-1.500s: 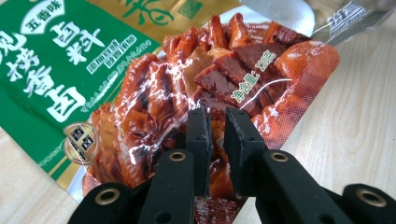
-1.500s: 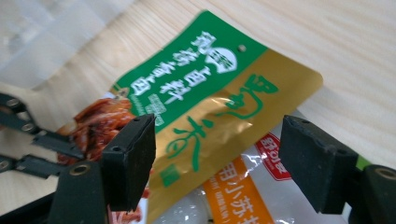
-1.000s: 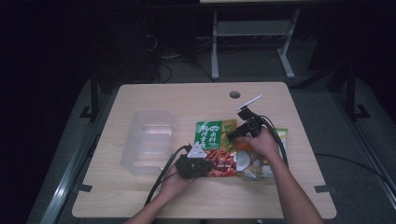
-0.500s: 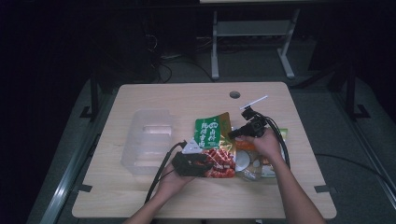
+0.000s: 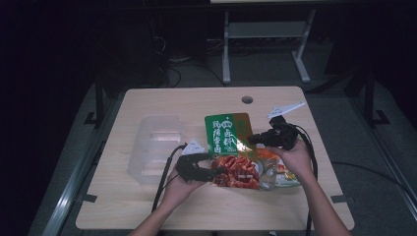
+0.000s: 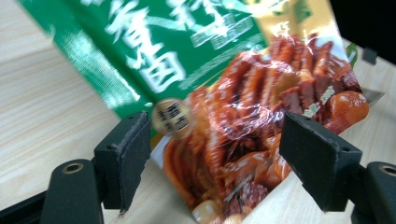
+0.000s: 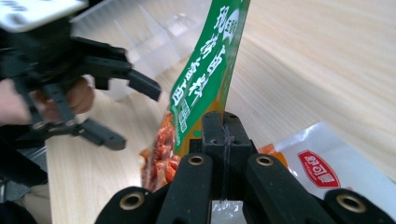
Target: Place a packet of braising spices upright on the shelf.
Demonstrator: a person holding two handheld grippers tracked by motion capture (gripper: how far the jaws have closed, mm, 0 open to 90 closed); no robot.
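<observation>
A snack packet (image 5: 228, 142), green at the top and printed with red food below, stands tilted up off the table. My right gripper (image 5: 252, 139) is shut on its right edge; in the right gripper view the closed jaws (image 7: 224, 122) pinch the green strip (image 7: 205, 79). My left gripper (image 5: 216, 172) sits at the packet's lower red end. Its jaws have just been opening, and in the left gripper view (image 6: 215, 140) the packet (image 6: 224, 93) lies between the wide-apart pads without touching them. The right gripper view also shows that open left gripper (image 7: 126, 109).
A clear plastic tray (image 5: 152, 142) lies left of the packet. More snack packets (image 5: 280, 172) lie under my right hand, one white with a red label (image 7: 322, 163). The wooden table (image 5: 172, 103) has a cable hole (image 5: 247, 100) at the back.
The right gripper shut on the packet's edge and rose, tipping the green end up. The left gripper opened and let go of the red end.
</observation>
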